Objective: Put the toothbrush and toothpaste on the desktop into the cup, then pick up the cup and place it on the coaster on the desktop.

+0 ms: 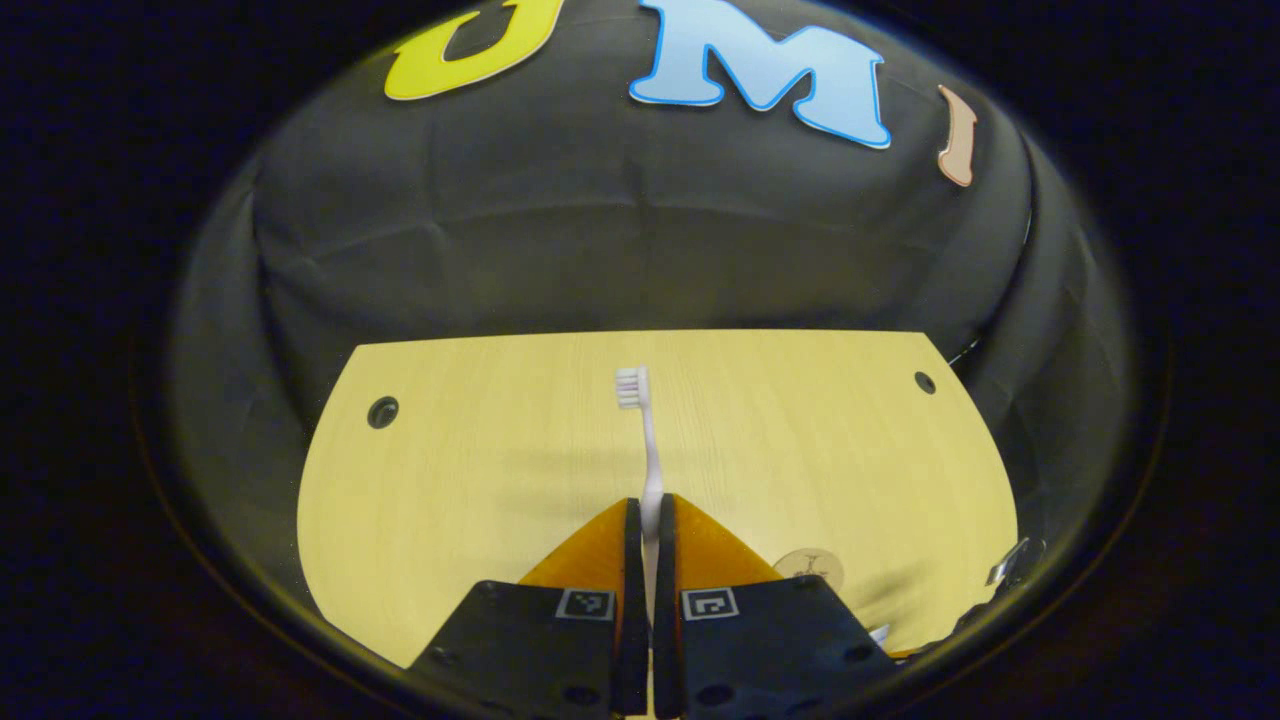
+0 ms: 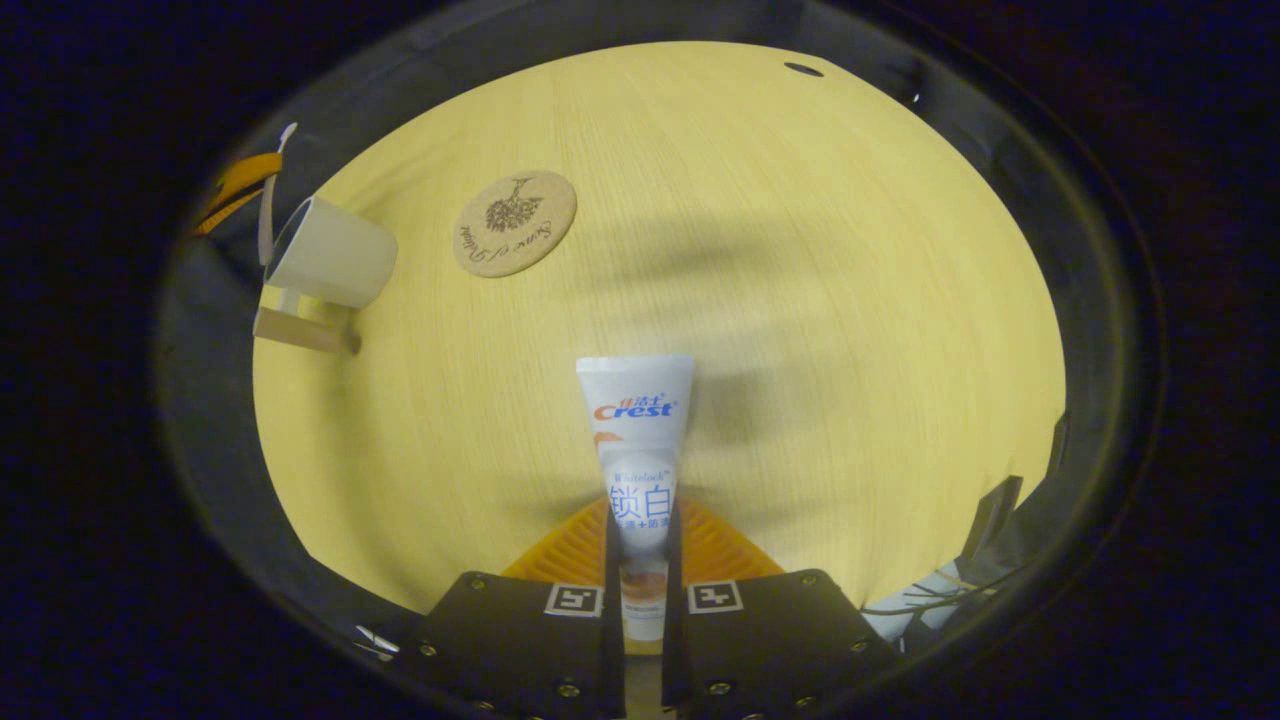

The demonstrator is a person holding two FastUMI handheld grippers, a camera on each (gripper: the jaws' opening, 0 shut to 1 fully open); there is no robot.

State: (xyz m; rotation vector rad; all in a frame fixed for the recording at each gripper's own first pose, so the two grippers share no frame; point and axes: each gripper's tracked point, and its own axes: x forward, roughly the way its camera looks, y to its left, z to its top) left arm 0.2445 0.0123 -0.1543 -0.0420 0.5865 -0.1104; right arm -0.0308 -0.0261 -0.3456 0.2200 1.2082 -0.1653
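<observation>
Left gripper view looks along the left tongs (image 1: pixel 651 510), whose two fingers press from both sides on the handle of the toothbrush (image 1: pixel 648 455). The brush points forward away from the camera, its bristled head at the far end, held above the pale wooden desk (image 1: pixel 480 470). Two dark round holes (image 1: pixel 382 411) sit near the far corners of the desk. Just right of the tongs, low in this view, part of the round coaster (image 1: pixel 812 566) lies flat on the desk.

In the right gripper view, the right tongs (image 2: pixel 643 525) are clamped on the toothpaste (image 2: pixel 637 440), both fingers pressing on its lower part. The tube points forward, its wide flat crimped end farthest from the camera, and it is lifted above the desk (image 2: pixel 820 330), casting a soft shadow to its right. The cup (image 2: pixel 330 255) stands at the left edge of the desk, white, its opening facing up and left in this distorted view. The cork coaster (image 2: pixel 515 223), printed with a dark plant design, lies flat just to the right of the cup, apart from it. Beyond the cup, at the far left rim, part of the other gripper shows with the toothbrush handle.
</observation>
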